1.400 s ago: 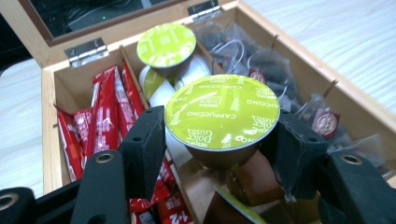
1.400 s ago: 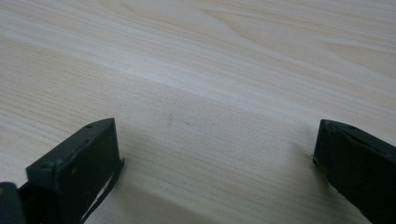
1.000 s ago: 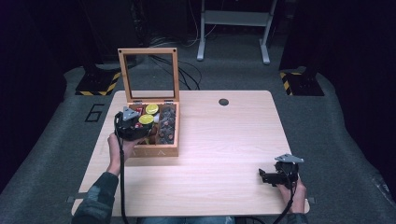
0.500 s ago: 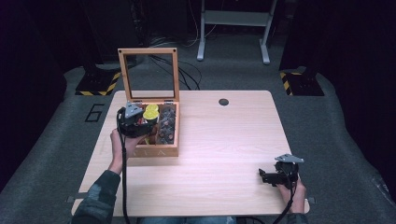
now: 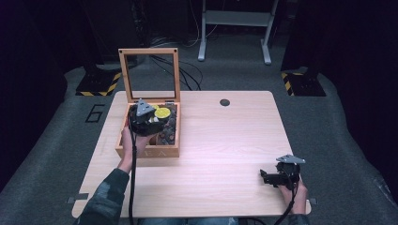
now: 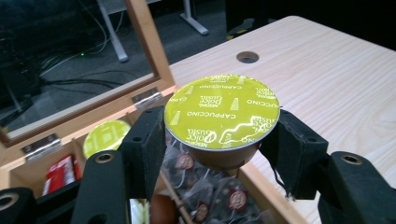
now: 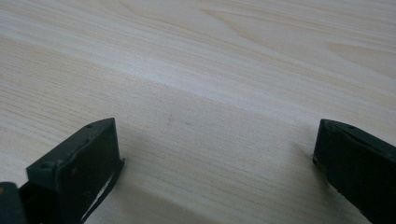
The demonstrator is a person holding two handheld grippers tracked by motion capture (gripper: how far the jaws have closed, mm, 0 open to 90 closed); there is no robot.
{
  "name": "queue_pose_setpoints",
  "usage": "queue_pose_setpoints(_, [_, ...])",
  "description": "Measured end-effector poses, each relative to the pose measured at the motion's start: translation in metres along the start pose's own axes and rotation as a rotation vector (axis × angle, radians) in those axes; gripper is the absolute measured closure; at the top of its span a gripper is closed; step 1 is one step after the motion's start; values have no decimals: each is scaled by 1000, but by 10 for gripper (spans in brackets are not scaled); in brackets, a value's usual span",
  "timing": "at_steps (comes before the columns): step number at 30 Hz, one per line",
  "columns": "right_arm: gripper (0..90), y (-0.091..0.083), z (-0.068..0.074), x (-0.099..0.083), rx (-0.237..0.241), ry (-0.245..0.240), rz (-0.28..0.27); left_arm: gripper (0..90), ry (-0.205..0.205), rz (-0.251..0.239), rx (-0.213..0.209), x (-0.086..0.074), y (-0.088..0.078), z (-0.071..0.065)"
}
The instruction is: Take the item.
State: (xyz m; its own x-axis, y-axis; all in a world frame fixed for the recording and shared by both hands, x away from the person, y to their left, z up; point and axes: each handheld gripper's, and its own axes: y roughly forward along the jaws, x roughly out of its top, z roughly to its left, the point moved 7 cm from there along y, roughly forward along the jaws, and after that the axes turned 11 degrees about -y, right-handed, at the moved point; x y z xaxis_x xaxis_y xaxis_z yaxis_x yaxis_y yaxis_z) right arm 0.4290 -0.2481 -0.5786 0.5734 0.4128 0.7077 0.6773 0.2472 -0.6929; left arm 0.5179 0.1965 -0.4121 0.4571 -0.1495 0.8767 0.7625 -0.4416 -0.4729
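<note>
- While my left gripper (image 6: 219, 140) clamps the capsule (image 6: 222, 112) by its sides above the wooden box (image 5: 148, 151), it feels light, thin-walled, crushable.
- Grip below the rim, gently.
- My right gripper (image 7: 215, 154) rests wide on the tabletop (image 5: 225, 140).

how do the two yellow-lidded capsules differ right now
The held capsule is clamped between the left gripper's jaws, lifted above the wooden box; the second capsule sits inside the box, ungripped. The held one shows its brown cup; the other shows just its lid. Both have yellow-green lids.
</note>
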Motion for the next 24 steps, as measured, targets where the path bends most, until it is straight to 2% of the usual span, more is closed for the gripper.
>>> queue_pose_setpoints(6, [0,0,0,0,1,4,1,407,12,-16,-20,3,7,-13])
queue_pose_setpoints(15, [0,0,0,0,1,5,2,407,13,6,-66,1,22,-33])
queue_pose_setpoints(21, [0,0,0,0,1,0,-1,407,14,9,-104,0,34,-51])
queue_pose_setpoints(24, [0,0,1,0,3,6,2,407,13,8,-115,-1,37,-56])
